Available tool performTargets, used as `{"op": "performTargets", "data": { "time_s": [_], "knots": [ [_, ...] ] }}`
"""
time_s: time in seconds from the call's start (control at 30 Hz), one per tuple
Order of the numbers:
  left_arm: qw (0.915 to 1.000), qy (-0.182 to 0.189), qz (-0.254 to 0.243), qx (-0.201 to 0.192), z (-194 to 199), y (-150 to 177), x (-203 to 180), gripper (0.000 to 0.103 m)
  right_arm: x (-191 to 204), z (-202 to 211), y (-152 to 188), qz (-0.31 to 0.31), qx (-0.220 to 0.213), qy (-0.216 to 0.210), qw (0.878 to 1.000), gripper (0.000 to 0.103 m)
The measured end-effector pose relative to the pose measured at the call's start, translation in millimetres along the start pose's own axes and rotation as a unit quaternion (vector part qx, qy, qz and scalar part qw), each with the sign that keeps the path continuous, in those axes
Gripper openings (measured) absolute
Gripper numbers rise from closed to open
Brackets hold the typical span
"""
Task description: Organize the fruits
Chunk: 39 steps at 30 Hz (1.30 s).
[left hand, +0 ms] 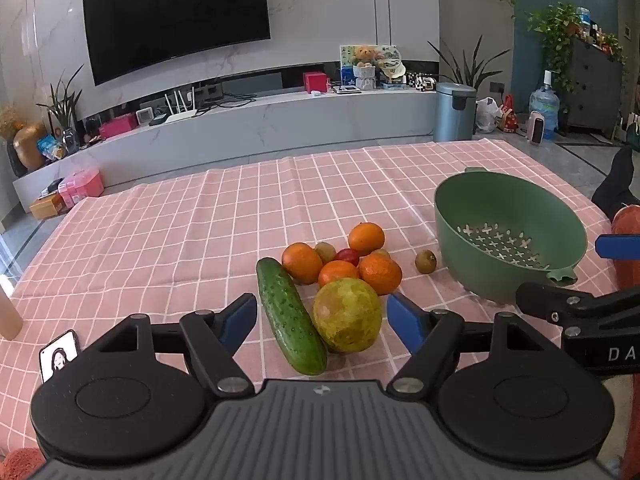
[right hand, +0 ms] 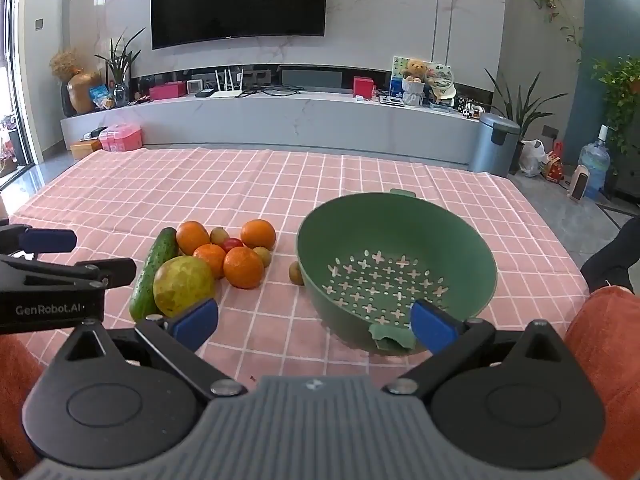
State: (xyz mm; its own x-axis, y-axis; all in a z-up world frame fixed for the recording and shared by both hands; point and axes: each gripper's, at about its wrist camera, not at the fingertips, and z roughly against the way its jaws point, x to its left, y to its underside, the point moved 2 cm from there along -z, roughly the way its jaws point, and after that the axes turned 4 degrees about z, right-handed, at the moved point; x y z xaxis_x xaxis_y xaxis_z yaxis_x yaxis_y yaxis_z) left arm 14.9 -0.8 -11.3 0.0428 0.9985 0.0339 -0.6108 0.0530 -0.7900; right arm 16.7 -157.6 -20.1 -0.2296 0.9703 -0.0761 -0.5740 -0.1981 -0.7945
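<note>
Between the wide-spread fingers of the left gripper [left hand: 322, 322] lie a cucumber [left hand: 290, 316] and a large yellow-green citrus fruit [left hand: 347, 315], side by side on the pink checked cloth of the bench [left hand: 160, 232]; neither blue pad touches them, so nothing is held. Just beyond those fingertips sits a cluster of oranges [left hand: 366, 238] with a small red fruit [left hand: 347, 256] tucked among them, and a lone kiwi [left hand: 425, 261] lies apart, toward the green colander [left hand: 472, 208]. The right gripper [right hand: 314, 322] also stands fully open and empty. Its right finger [right hand: 434, 326] is beside the colander's near handle, while its left finger is near the citrus fruit. The colander has nothing in it.
</note>
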Motion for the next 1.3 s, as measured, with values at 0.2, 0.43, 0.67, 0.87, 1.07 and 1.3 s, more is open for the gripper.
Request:
{"op": "performTargets", "data": {
  "time_s": [0.2,0.43,0.67,0.87,1.07,1.3],
  "knots": [
    [1.0,0.0,-0.004,-0.001,2.1,1.0,-1.6,0.087,0.3,-0.6,0.6,0.001,0.003,-0.001,1.0,0.098],
    [1.0,0.0,-0.004,0.001,0.7,1.7,-1.9,0.087,-0.2,-1.2,1.0,-0.003,0.003,0.001,1.0,0.098],
    [1.0,-0.001,-0.004,0.001,0.7,1.8,-2.0,0.087,-0.7,-1.7,1.0,-0.005,0.003,0.001,1.0,0.098],
    [1.0,0.0,-0.004,0.001,0.3,1.5,-1.9,0.087,-1.2,-1.9,0.9,-0.006,0.004,0.002,1.0,0.098],
    [1.0,0.0,-0.004,0.001,0.4,1.5,-2.0,0.087,-2.8,-1.0,1.3,-0.011,0.004,0.004,1.0,0.099],
    [1.0,0.0,-0.004,0.001,0.2,1.7,-1.8,0.087,-4.2,-1.4,2.5,-0.015,0.004,0.005,1.0,0.099]
  ]
}}
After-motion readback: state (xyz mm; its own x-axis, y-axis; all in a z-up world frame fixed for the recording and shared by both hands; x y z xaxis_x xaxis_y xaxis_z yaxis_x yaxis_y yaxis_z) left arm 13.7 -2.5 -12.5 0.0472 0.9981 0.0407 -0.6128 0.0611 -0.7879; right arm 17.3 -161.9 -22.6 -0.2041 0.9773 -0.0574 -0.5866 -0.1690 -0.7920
